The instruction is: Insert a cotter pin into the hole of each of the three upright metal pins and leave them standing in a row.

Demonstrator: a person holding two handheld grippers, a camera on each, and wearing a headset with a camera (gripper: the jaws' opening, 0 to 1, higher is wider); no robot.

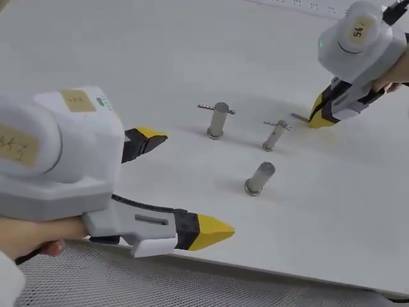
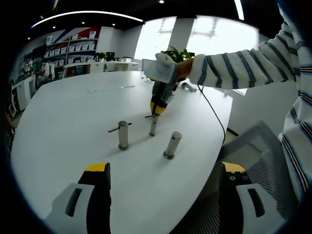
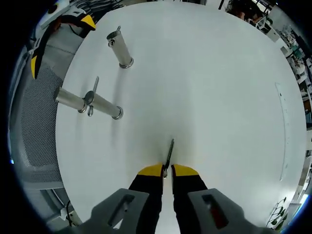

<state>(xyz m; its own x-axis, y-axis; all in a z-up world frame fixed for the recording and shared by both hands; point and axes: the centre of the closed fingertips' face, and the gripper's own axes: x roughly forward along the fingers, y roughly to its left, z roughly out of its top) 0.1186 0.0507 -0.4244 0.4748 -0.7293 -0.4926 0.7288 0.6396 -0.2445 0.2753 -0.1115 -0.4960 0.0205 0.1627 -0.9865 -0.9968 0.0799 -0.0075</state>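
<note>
White table (image 1: 128, 51) is seen in head view with its near edge running across at 6 o'clock, and mesh seat (image 1: 96, 275) is seen below that edge. Wide bare tabletop is left from 9 to 12 o'clock, and more at 4 o'clock. Left gripper (image 1: 188, 182) is held at 8 o'clock, released, jaws spread wide, nothing between them; its lower jaw is close to the near edge. Right gripper (image 1: 317, 119) is held at 2 o'clock, tips down at the table surface, clenched on the loose cotter pin (image 3: 169, 155). That pin is seen in right gripper view sticking straight out past the tips over bare table. Three metal pins are stood on their bases mid-table, all well clear of the edges. Far-left pin (image 1: 217, 121) is set at 12 o'clock of centre. Middle pin (image 1: 275, 135) is placed at 3 o'clock of it, just beside the right gripper's tips but apart from them. Bare pin (image 1: 259, 178) is stood at 7 o'clock of the middle pin, nearest the left gripper, with open table around it. One fitted cotter pin (image 1: 215, 109) is seen crosswise through the far-left pin's top, another (image 1: 279, 125) through the middle pin's top. The bare pin's top is seen with nothing through it.
</note>
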